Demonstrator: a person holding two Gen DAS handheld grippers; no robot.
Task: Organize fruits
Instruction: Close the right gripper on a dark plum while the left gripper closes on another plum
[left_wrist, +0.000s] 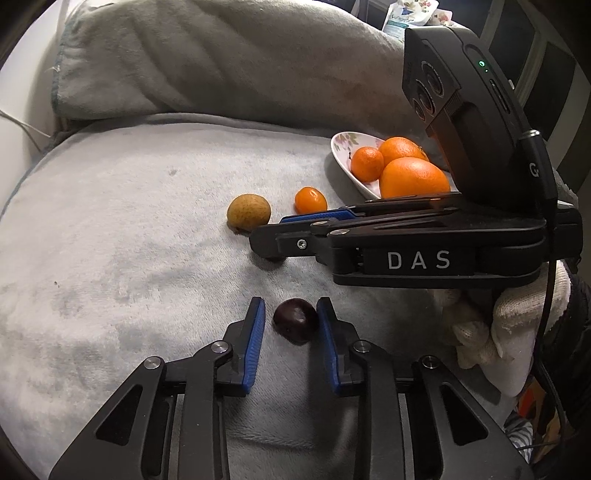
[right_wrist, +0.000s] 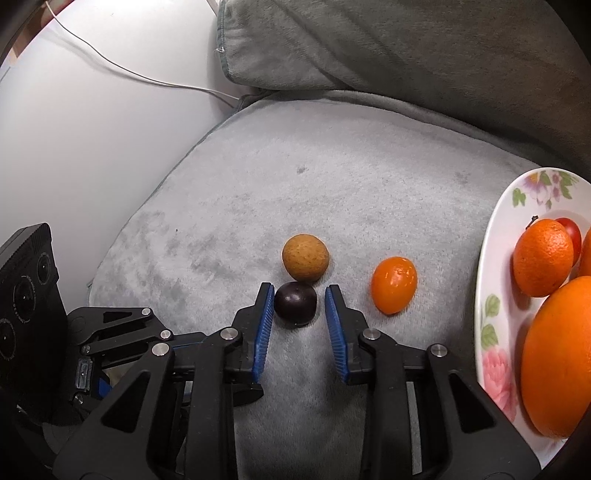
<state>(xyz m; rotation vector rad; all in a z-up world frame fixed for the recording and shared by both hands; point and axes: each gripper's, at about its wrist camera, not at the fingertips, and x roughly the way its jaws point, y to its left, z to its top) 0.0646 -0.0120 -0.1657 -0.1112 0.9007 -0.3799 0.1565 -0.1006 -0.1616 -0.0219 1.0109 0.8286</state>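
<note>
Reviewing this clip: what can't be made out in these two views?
- Right wrist view: fingertips of the left hand-held gripper are mostly hidden behind the right hand-held gripper.
- Left wrist view: the right one's fingers cover the dark fruit beside the brown fruit.
- Both views: the plate is cut off, by the frame edge or the gripper body.
- Right wrist view: the red fruit is mostly behind an orange; kind unclear.

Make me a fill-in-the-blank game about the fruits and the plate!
The plate has ___ painted on it.
The small orange fruit lies on the grey blanket, not on the ___.
The dark fruit between the right tool's fingers has a ___ fruit just behind it.
Missing words: flowers; plate; brown.
</note>
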